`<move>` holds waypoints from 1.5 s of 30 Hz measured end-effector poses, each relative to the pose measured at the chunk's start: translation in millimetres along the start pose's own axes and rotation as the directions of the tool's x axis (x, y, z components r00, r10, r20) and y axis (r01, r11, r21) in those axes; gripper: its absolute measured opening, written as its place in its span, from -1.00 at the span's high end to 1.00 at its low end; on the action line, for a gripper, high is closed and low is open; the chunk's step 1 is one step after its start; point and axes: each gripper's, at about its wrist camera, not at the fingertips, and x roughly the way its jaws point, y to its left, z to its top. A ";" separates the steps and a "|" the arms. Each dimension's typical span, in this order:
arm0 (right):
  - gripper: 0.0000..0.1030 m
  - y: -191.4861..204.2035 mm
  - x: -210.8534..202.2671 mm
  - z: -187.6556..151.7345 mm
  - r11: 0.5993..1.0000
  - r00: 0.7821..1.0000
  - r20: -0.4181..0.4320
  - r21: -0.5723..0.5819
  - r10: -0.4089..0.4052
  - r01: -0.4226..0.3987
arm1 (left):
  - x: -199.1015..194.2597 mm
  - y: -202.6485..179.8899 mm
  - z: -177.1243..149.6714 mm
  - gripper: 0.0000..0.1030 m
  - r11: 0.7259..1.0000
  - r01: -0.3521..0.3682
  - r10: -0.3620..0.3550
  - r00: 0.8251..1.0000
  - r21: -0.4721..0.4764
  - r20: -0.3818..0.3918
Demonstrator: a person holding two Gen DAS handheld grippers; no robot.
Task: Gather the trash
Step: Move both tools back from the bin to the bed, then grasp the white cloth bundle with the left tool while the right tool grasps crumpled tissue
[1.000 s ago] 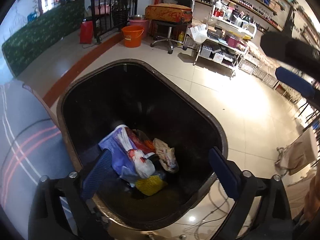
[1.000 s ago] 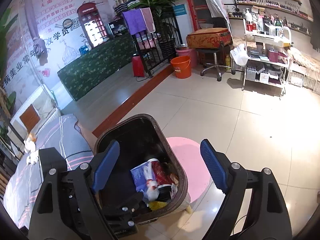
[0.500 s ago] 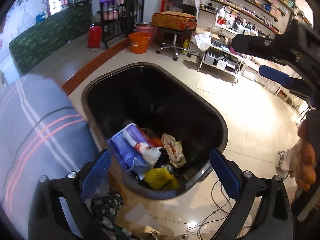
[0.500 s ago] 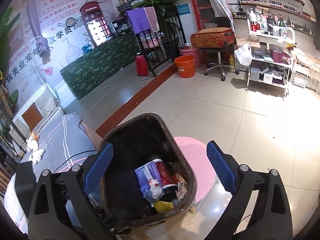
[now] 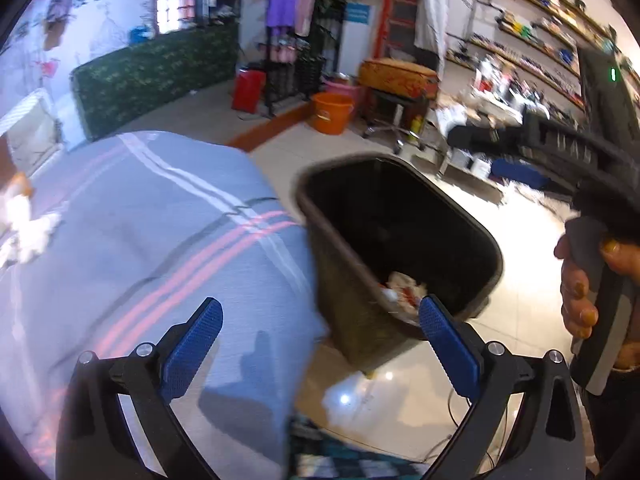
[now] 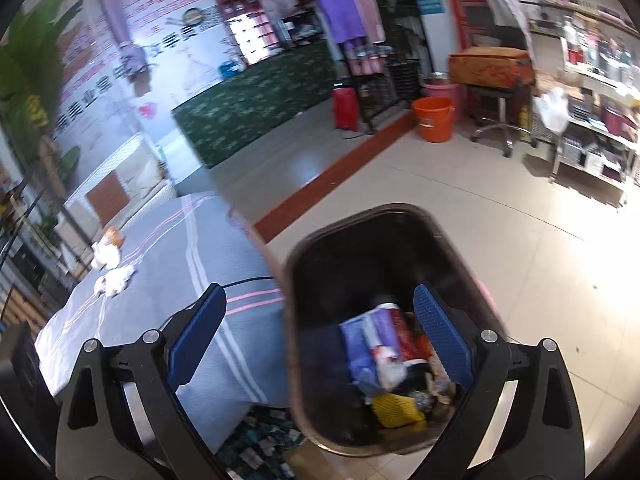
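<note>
A black trash bin (image 5: 348,200) (image 6: 320,248) stands on the floor beside a table covered in grey striped cloth (image 5: 140,240) (image 6: 208,264). It holds wrappers, a purple bag (image 6: 372,340) and a yellow net (image 6: 396,410). White crumpled tissues (image 6: 112,276) and an orange-white scrap (image 6: 110,236) lie on the cloth at far left; the tissues also show in the left wrist view (image 5: 28,228). My left gripper (image 5: 320,344) is open and empty over the table's edge. My right gripper (image 6: 320,336) is open and empty above the bin; it shows in the left wrist view (image 5: 516,172), held by a hand.
An orange bucket (image 6: 434,118), a pink bucket, a red can (image 6: 345,107), a stool with a case (image 6: 490,66) and a shelf trolley (image 6: 592,136) stand across the tiled floor. A green counter (image 6: 256,108) runs along the back. Cables lie on the floor near the bin.
Both grippers have swung left, away from over the bin toward the cloth-covered table. The tissues on the cloth have come into view. Both stay open and empty.
</note>
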 end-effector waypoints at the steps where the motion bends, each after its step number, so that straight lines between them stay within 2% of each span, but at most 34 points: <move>1: -0.81 5.3 2.0 -1.5 1.000 1.000 -0.002 -0.009 0.011 -0.011 | -4.3 10.4 -0.6 -0.89 1.000 -0.010 0.010 1.000 -0.017 0.001; 6: -0.82 44.9 18.5 -10.5 0.992 0.994 -0.055 -0.077 0.099 -0.103 | -25.6 71.5 -4.3 -0.89 0.989 -0.110 0.112 0.994 -0.100 0.012; 9: -0.82 78.6 33.8 -16.2 0.974 0.982 -0.110 -0.149 0.153 -0.169 | -43.7 104.8 -11.1 -0.89 0.973 -0.176 0.182 0.983 -0.152 0.026; 12: -0.81 118.2 52.7 -18.9 0.947 0.961 -0.170 -0.200 0.219 -0.251 | -57.8 138.5 -21.0 -0.89 0.949 -0.238 0.248 0.968 -0.209 0.024; 16: -0.81 173.0 83.8 -22.7 0.905 0.920 -0.262 -0.238 0.291 -0.354 | -76.2 190.8 -35.6 -0.89 0.907 -0.333 0.341 0.940 -0.260 -0.013; 19: -0.81 220.4 113.1 -27.2 0.863 0.884 -0.345 -0.282 0.316 -0.419 | -87.2 238.6 -44.1 -0.89 0.865 -0.409 0.411 0.910 -0.291 -0.057; 21: -0.81 253.4 134.0 -29.0 0.833 0.852 -0.404 -0.298 0.333 -0.467 | -93.8 271.9 -48.0 -0.86 0.836 -0.436 0.436 0.896 -0.333 -0.078; 23: -0.81 282.6 150.8 -28.8 0.806 0.829 -0.437 -0.313 0.348 -0.503 | -97.2 300.9 -49.8 -0.85 0.805 -0.473 0.471 0.877 -0.358 -0.100; 26: -0.81 336.4 186.8 -28.8 0.763 0.787 -0.505 -0.331 0.353 -0.555 | -91.0 345.2 -46.5 -0.72 0.784 -0.491 0.479 0.868 -0.380 -0.134; 27: -0.81 348.5 197.3 -28.0 0.757 0.782 -0.516 -0.337 0.349 -0.560 | -85.3 359.9 -40.2 -0.71 0.779 -0.496 0.480 0.865 -0.384 -0.144; 32: -0.80 417.7 268.1 -26.9 0.730 0.802 -0.538 -0.435 0.259 -0.527 | -52.4 398.5 -13.7 -0.71 0.810 -0.478 0.460 0.877 -0.340 -0.137; 33: -0.80 423.6 278.9 -26.7 0.729 0.801 -0.544 -0.439 0.249 -0.525 | -41.2 405.0 -7.2 -0.71 0.817 -0.484 0.463 0.875 -0.313 -0.143; 34: -0.72 431.9 293.0 -27.2 0.728 0.789 -0.569 -0.435 0.234 -0.530 | -33.6 411.0 -4.7 -0.71 0.820 -0.491 0.469 0.871 -0.293 -0.146; 35: -0.67 435.8 303.5 -28.5 0.733 0.779 -0.585 -0.424 0.225 -0.531 | -26.0 416.4 -1.0 -0.69 0.830 -0.484 0.462 0.875 -0.279 -0.143; 36: -0.62 440.3 314.5 -29.8 0.740 0.773 -0.597 -0.417 0.216 -0.528 | -17.6 421.9 2.4 -0.69 0.849 -0.457 0.435 0.889 -0.265 -0.141; 38: -0.49 446.9 336.3 -37.9 0.737 0.774 -0.612 -0.446 0.162 -0.507 | -4.4 429.5 7.5 -0.69 0.875 -0.419 0.398 0.908 -0.243 -0.134; 40: -0.28 448.7 344.2 -41.4 0.739 0.793 -0.591 -0.465 0.151 -0.488 | 1.1 429.7 11.9 -0.70 0.900 -0.368 0.350 0.930 -0.235 -0.116; 41: 0.03 448.2 342.3 -40.2 0.739 0.806 -0.572 -0.476 0.151 -0.476 | 3.5 429.7 12.5 -0.70 0.906 -0.353 0.334 0.935 -0.234 -0.118; 42: 0.22 447.6 339.5 -39.0 0.733 0.814 -0.561 -0.489 0.151 -0.473 | 5.5 429.5 12.2 -0.70 0.907 -0.351 0.332 0.936 -0.232 -0.121; 43: 0.38 446.1 337.0 -37.3 0.725 0.809 -0.565 -0.486 0.165 -0.487 | 7.3 428.9 11.3 -0.69 0.913 -0.339 0.319 0.940 -0.227 -0.121; 45: 0.46 439.4 332.8 -33.2 0.731 0.814 -0.555 -0.483 0.171 -0.482 | 8.5 425.7 9.6 -0.69 0.922 -0.323 0.304 0.945 -0.214 -0.117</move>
